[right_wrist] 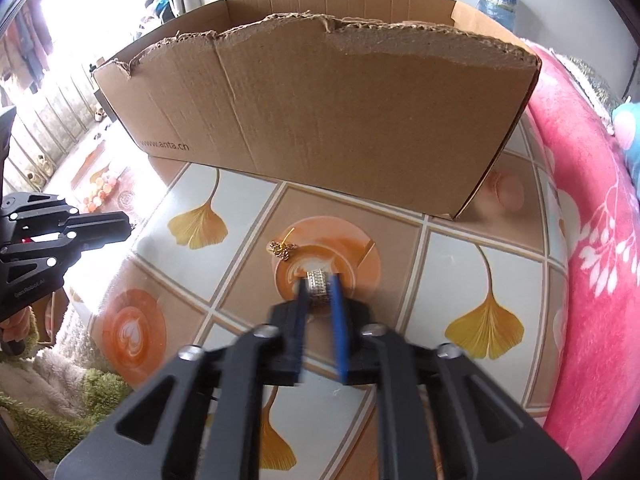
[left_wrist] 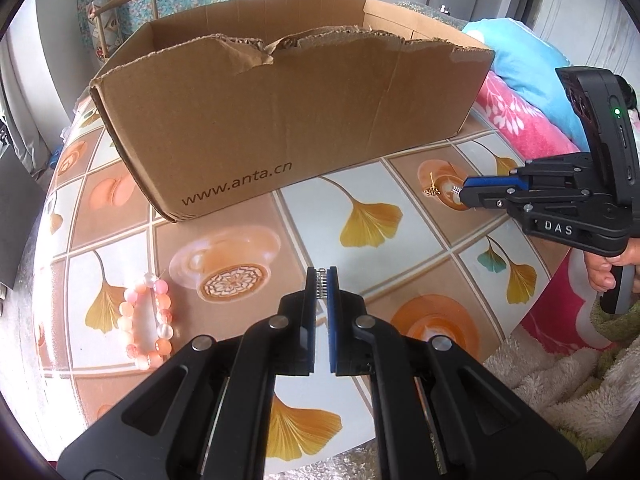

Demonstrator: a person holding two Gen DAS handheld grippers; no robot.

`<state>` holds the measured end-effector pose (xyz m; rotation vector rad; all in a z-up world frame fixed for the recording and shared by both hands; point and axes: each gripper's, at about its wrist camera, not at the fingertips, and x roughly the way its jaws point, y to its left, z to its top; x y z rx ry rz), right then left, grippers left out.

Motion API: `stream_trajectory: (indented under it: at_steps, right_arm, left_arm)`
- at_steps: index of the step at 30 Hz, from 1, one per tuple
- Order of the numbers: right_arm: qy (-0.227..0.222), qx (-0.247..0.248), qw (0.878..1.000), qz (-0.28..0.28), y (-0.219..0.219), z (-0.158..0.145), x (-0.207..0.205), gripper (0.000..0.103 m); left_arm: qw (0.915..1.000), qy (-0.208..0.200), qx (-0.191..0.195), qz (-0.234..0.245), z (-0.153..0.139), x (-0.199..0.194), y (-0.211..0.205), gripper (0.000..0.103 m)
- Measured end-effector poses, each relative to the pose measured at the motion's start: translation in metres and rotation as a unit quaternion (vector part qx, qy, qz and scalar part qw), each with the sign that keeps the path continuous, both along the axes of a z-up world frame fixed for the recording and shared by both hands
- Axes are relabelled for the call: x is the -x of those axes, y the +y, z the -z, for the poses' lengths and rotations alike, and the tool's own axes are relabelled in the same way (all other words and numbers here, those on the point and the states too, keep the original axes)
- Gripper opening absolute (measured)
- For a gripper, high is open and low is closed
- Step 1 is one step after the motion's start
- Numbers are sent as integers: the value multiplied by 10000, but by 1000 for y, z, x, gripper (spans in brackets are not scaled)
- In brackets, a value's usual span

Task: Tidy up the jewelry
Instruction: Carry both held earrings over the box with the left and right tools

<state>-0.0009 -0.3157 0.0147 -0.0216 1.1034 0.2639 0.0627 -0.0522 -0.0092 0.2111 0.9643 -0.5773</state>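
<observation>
My left gripper is shut on a small silver studded ring, held just above the patterned tablecloth. My right gripper is shut on a second silver ring, low over an orange coffee-cup print. A small gold chain earring lies on the cloth just beyond its tips. In the left wrist view the right gripper comes in from the right, with the gold earring beside it. A pink bead bracelet lies on the table at the left. Behind everything stands an open cardboard box with a torn rim.
The box spans the back of the table. A pink floral blanket runs along the right edge and a fluffy green and white cloth lies at the near left. A hand holds the right gripper's handle.
</observation>
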Motion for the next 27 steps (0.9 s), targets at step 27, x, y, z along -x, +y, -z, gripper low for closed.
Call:
stream_trajectory:
  at_steps: [27]
  right_arm:
    - [-1102,-162,9935,228,-6,-78,35,4]
  left_arm:
    - [9936,-1095,261,21,-83,32,18,4]
